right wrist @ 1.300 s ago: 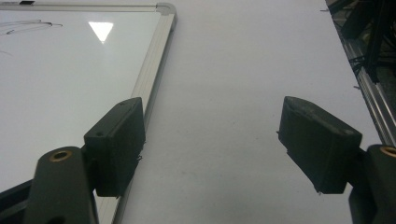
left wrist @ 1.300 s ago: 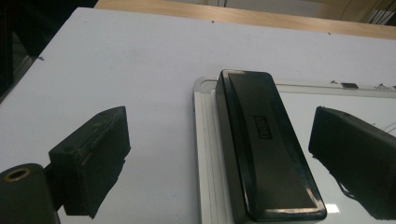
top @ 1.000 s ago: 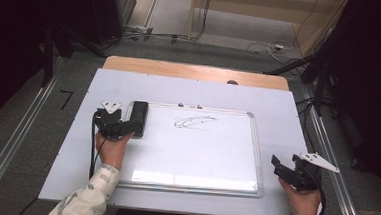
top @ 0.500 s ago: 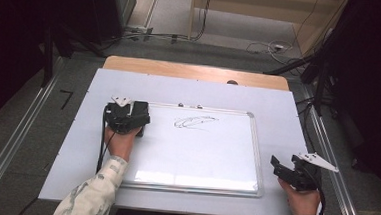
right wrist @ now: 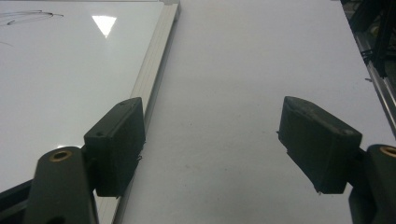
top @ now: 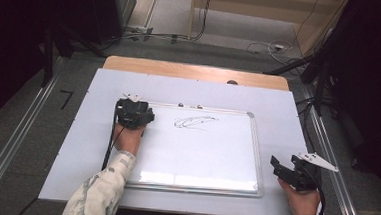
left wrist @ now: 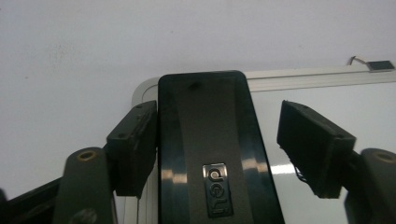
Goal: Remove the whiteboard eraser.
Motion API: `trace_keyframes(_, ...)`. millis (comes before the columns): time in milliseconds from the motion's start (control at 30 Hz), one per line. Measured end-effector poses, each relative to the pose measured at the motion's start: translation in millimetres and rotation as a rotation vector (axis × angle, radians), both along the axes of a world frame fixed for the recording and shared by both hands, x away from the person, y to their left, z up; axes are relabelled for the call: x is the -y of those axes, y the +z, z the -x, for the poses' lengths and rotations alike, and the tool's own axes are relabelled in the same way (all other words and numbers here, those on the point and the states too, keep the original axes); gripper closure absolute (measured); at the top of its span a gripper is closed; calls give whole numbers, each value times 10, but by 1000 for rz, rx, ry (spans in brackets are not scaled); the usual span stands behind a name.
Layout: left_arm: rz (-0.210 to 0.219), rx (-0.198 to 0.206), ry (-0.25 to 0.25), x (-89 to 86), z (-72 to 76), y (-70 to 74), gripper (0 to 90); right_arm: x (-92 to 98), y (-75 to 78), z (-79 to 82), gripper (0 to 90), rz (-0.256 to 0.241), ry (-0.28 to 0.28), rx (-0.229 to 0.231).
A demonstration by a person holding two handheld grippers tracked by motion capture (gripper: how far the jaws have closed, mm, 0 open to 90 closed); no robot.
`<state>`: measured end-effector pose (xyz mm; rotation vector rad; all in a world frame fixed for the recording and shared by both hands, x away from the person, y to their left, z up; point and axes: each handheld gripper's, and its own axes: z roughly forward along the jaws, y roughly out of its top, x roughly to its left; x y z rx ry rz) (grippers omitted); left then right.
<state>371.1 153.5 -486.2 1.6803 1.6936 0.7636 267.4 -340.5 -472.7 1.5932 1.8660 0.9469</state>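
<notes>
High view: the left gripper (top: 134, 115) has carried the black eraser (top: 136, 118) rightward onto the whiteboard (top: 210, 154) corner, nearer the scribble (top: 195, 122). Left gripper view: fingers parted, one pad touching the eraser. Right gripper view: the right gripper (right wrist: 229, 144) idles wide open, holding nothing, over the counter (right wrist: 252, 70).

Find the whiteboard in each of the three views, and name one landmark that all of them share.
High view: the whiteboard lies flat in the middle of the table.
Left gripper view: its rounded top corner and white surface sit behind and to the right of the black eraser.
Right gripper view: it fills the left part, above the left-hand jaw.
Shared landmark: the board's silver frame.
</notes>
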Motion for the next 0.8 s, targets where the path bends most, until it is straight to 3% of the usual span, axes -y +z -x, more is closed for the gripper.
trace_keyframes(167, -15, -23, 12, -23, -27, -37, 378, -1, -2, -3, 216, 0, 2, 1)
trace_keyframes(333, -4, -39, 23, -5, -38, -55, 367, -7, -4, -3, 216, -1, 2, -1)
trace_keyframes(433, 5, -36, 31, 7, -48, -67, 344, -8, -4, -2, 216, 1, 1, -1)
trace_keyframes(800, -6, -17, 46, 26, -74, -100, 399, -6, -10, -4, 216, 4, 2, -1)
